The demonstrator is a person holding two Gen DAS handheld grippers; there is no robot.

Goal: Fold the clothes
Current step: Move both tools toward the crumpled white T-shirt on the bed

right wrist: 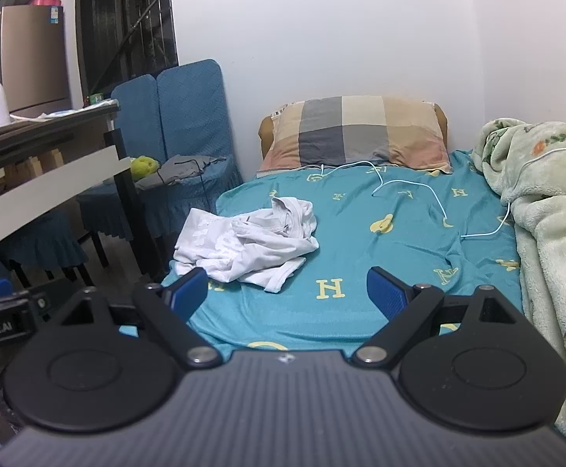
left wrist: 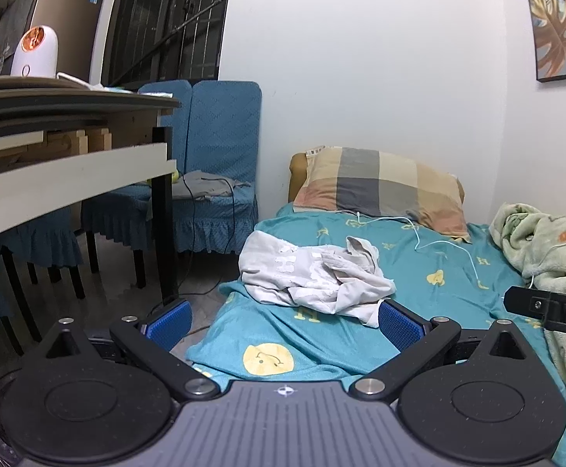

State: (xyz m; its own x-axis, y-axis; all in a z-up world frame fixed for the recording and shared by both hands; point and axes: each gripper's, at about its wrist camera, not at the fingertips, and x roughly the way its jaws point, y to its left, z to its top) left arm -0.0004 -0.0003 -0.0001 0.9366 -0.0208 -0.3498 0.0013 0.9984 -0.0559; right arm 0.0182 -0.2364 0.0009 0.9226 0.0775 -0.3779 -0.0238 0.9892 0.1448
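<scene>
A crumpled white garment (left wrist: 314, 276) (right wrist: 250, 241) lies in a heap on the teal bed sheet (left wrist: 431, 257) (right wrist: 380, 241), near the bed's left edge. My left gripper (left wrist: 283, 321) hovers just short of it, open, blue pads wide apart with nothing between them. My right gripper (right wrist: 287, 290) is also open and empty, over the sheet to the right of the garment's near end. The right gripper's side shows at the right edge of the left wrist view, and the left gripper's side at the left edge of the right wrist view.
A plaid pillow (left wrist: 380, 190) (right wrist: 357, 132) sits at the head of the bed with a white cable (right wrist: 411, 190) trailing over the sheet. A green fleece blanket (right wrist: 547, 210) is piled on the right. A table (left wrist: 69, 163) and blue-covered chairs (left wrist: 217, 179) stand left of the bed.
</scene>
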